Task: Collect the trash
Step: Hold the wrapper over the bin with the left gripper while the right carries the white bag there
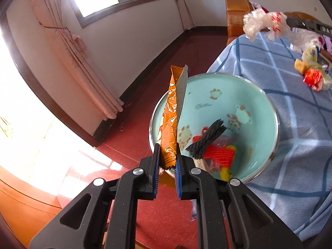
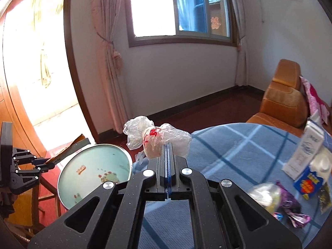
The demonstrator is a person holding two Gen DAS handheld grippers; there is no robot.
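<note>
Left wrist view shows the left gripper (image 1: pixel 168 155) clamped on the bottom edge of an orange wrapper (image 1: pixel 170 116), which stands upright over the near rim of the teal basin (image 1: pixel 259 112). Inside the basin lie a black ridged piece (image 1: pixel 207 141) and red and yellow scraps (image 1: pixel 220 155). Beyond the basin, above the blue checked cloth (image 1: pixel 290 137), the right gripper (image 2: pixel 167 145) has its fingers pressed together on a crumpled clear plastic bag (image 2: pixel 153 137). More wrappers (image 1: pixel 311 70) lie on the cloth, well apart from the basin.

Legible markings: "deer" in red, seen upside down, inside the teal basin (image 2: pixel 94 172); white letters "DA", cut off by the frame edge, on the right tool (image 1: pixel 307 25)
</note>
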